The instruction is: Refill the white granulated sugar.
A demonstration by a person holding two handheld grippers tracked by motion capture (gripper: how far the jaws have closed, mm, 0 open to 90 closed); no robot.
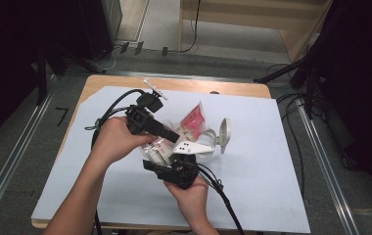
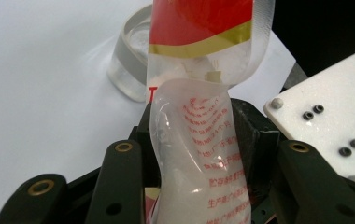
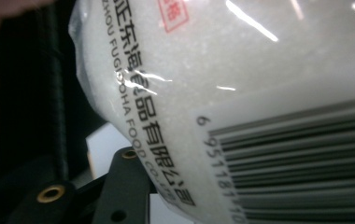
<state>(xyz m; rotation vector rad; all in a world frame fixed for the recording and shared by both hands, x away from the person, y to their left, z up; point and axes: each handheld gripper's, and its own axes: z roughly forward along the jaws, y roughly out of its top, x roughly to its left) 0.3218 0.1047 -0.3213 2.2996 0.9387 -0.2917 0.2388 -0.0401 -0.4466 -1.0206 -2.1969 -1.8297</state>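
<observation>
Mostly bag (image 3: 259, 93) against the lens; barcode cut off

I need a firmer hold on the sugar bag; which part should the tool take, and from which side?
Take the bag on its flat, empty printed top, above the filled white bulge, coming in across its faces. That part lies thin; the full lower part looks too thick and rounded.

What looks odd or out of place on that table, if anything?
The clear plastic bag of white granules with red print is bent over between the two grippers, its red-and-gold top folded back. The clear glass jar behind it stands with its hinged lid flipped open. No spill shows on the white sheet.
</observation>
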